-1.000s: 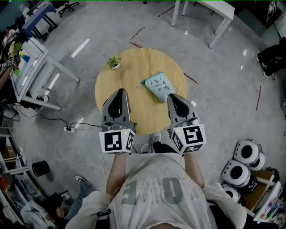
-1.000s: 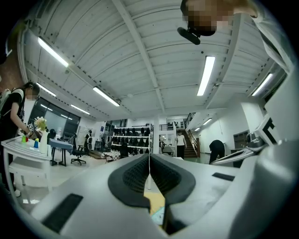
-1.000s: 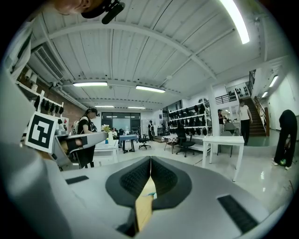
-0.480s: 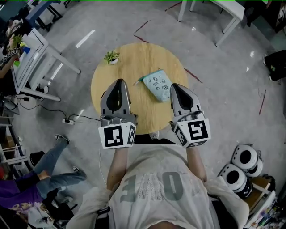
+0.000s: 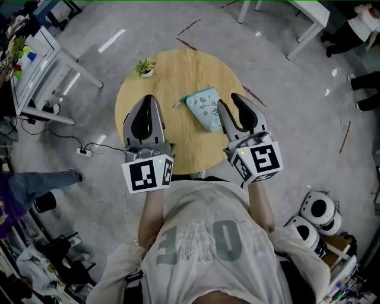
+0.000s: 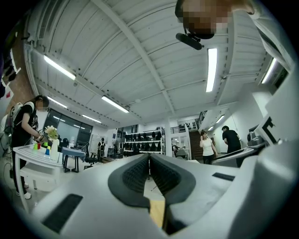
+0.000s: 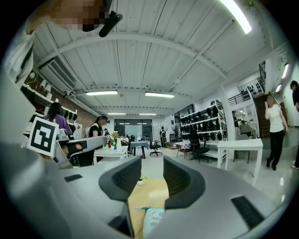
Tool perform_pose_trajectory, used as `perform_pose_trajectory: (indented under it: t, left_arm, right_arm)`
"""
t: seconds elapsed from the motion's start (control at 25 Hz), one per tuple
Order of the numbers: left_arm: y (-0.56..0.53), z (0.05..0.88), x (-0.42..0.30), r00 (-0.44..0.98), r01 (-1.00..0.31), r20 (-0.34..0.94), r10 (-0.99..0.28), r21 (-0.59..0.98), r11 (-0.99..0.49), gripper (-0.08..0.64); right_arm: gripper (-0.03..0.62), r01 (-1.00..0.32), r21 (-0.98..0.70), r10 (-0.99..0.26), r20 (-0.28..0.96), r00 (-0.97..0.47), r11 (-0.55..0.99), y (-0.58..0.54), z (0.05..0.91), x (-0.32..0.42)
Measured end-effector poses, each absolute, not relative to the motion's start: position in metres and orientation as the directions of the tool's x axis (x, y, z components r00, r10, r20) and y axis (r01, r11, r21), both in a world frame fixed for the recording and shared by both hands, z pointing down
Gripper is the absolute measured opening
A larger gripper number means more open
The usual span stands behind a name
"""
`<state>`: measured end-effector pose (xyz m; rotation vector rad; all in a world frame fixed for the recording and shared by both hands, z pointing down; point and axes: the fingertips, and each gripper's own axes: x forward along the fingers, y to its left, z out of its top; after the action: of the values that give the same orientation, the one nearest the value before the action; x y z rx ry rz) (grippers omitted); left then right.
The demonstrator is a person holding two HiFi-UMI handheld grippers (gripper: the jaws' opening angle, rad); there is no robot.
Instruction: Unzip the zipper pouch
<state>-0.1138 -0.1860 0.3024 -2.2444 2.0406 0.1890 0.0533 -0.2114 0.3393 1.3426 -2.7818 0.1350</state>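
Two tools are held over the near edge of the table. The left tool is closed and empty. The right tool is being opened, nothing between its jaws, likely for the zipper pouch lying toward the right edge.

- Grey polished floor; red tape marks on it
- Round wooden counter; white tables nearby
- White ribbed ceiling; strip lights lit
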Motion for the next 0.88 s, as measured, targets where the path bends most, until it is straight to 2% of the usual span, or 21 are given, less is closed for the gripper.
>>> perform_pose_trajectory:
  t: [0.28, 0.4, 0.8, 0.88]
  left_arm:
    - [-0.198, 0.306, -0.112, 0.101, -0.995, -0.151, -0.983, 0.007, -0.103, 0.031]
    - [-0.203, 0.31, -0.11, 0.11, -0.994, -0.144, -0.983, 0.005, -0.112, 0.031]
    - [-0.23, 0.334, -0.108, 0.126, -0.992, -0.073, -0.989, -0.005, -0.126, 0.031]
    - [-0.237, 0.342, -0.109, 0.125, -0.992, -0.051, -0.991, -0.005, -0.125, 0.031]
  right_arm:
    - [0.292, -0.763, -0.073, -0.739, 0.202, -0.642, 0.643, -0.241, 0.369, 0.051]
    - [0.351, -0.767, -0.144, -0.732, 0.232, -0.641, 0.626, -0.265, 0.386, 0.057]
    - [0.36, -0.753, -0.418, -0.644, 0.396, -0.655, 0.508, -0.338, 0.478, 0.078]
    - [0.36, -0.764, -0.429, -0.616, 0.453, -0.644, 0.482, -0.35, 0.505, 0.081]
